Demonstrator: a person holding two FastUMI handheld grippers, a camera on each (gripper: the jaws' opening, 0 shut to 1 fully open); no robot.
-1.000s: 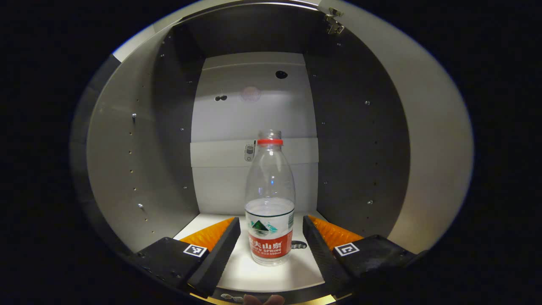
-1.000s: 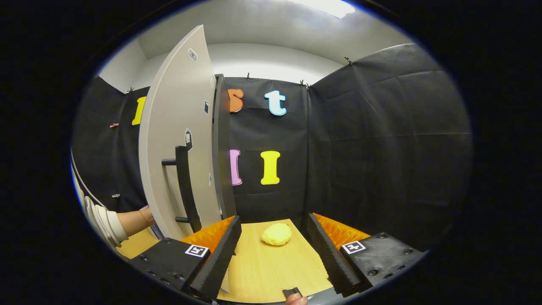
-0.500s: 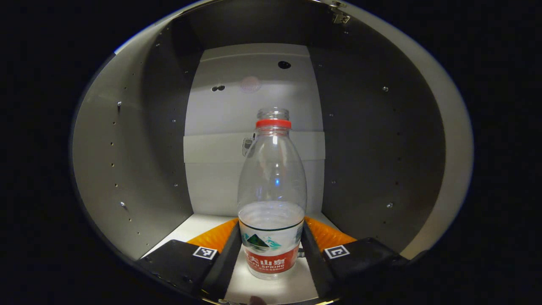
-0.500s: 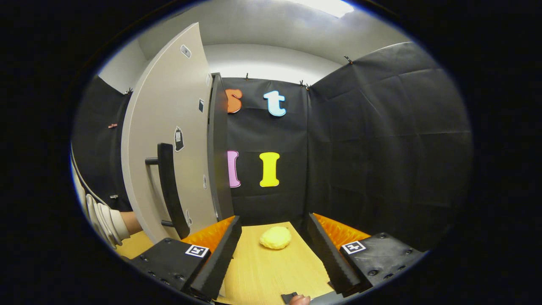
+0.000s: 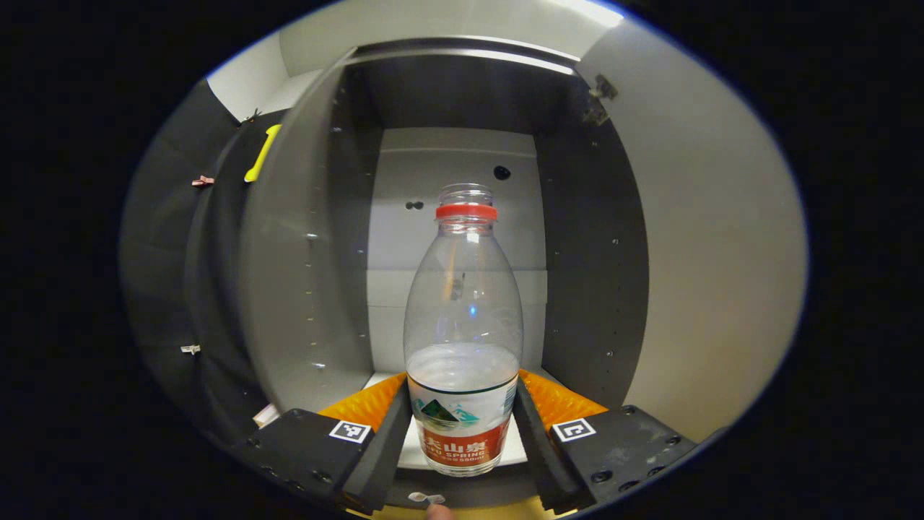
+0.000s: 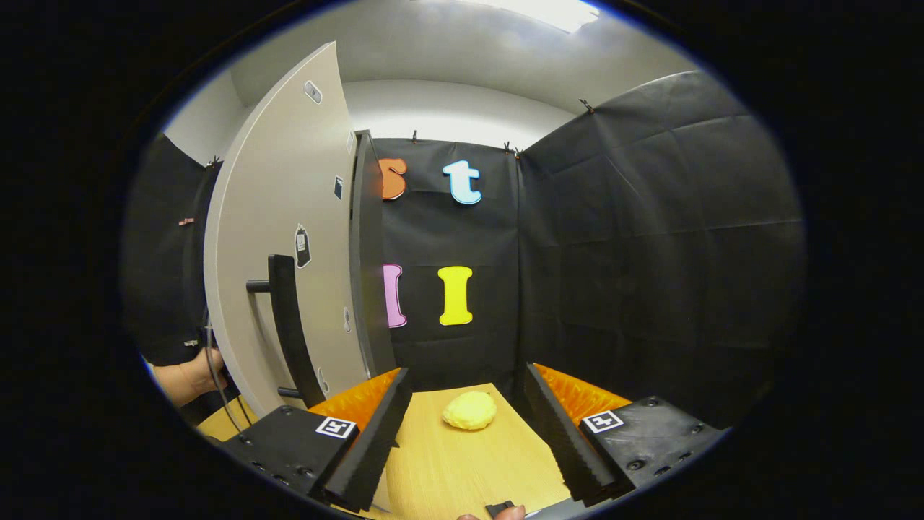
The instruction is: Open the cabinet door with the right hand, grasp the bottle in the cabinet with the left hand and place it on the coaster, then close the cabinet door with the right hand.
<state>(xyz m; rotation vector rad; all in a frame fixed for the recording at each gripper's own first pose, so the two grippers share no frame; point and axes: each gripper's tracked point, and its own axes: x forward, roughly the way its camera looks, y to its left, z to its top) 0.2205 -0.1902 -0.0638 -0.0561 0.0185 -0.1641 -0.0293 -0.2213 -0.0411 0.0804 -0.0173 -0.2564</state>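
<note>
Two grippers: one clamps the bottle, one hangs open over the table.

The left gripper has both fingers pressed on the labelled lower part of the upright bottle, at 6 o'clock in its view, in front of the open cabinet. The right gripper stands with jaws wide apart and holds nothing; between its fingers a yellow lump lies on the wooden table, with the cabinet door and its dark handle at 9 o'clock.
</note>
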